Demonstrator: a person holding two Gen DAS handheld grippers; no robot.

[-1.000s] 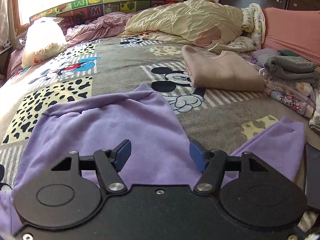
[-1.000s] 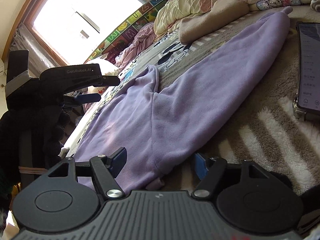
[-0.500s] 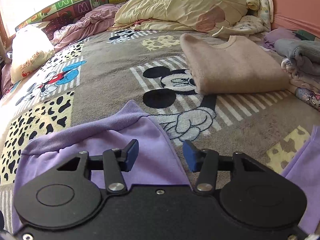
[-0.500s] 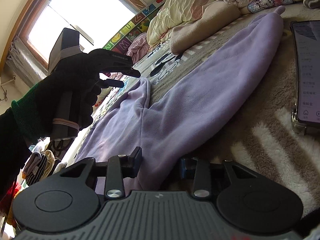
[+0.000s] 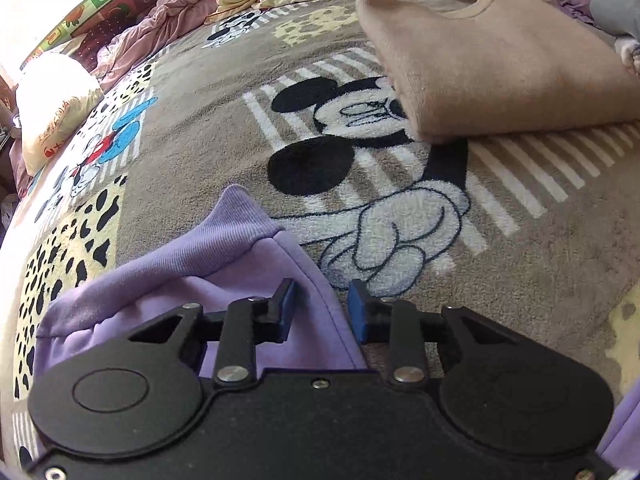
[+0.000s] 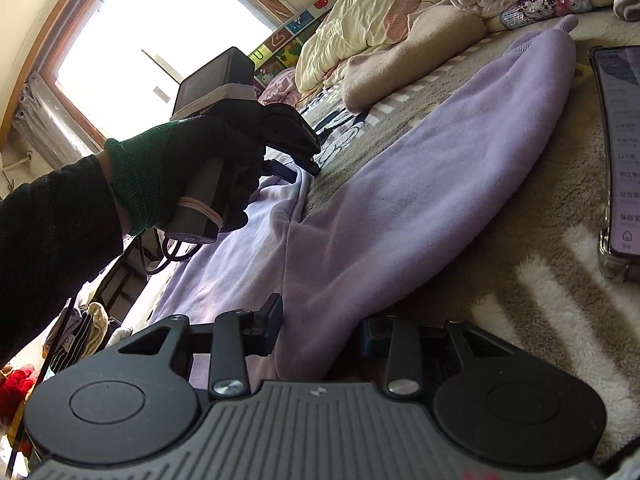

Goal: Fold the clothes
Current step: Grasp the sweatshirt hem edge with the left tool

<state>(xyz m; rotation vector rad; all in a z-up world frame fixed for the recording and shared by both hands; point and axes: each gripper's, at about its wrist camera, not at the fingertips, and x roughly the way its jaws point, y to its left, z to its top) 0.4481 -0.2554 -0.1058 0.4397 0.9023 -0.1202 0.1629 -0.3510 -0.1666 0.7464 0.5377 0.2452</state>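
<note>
Straddling the side hem of the purple sweatshirt (image 5: 224,256) spread on the blanket (image 5: 520,280), the left gripper (image 5: 320,308) has its fingers apart; the right gripper (image 6: 320,326), also apart, brackets the sleeve's base fold. Both should close squarely on the edges before lifting. Open blanket lies ahead; a folded beige sweater (image 5: 500,64) and a phone (image 6: 620,152) sit near.

The left wrist view sits low and close over the cartoon-print plush blanket (image 5: 520,280), facing up the bed toward the folded beige sweater (image 5: 500,68) at upper right. The right wrist view lies nearly at blanket level, tilted, facing along the lilac fleece sweatshirt (image 6: 420,184) toward the bright window (image 6: 160,32) at upper left. Both share the sweatshirt (image 5: 248,256), the beige sweater (image 6: 408,64) and the blanket.
</note>
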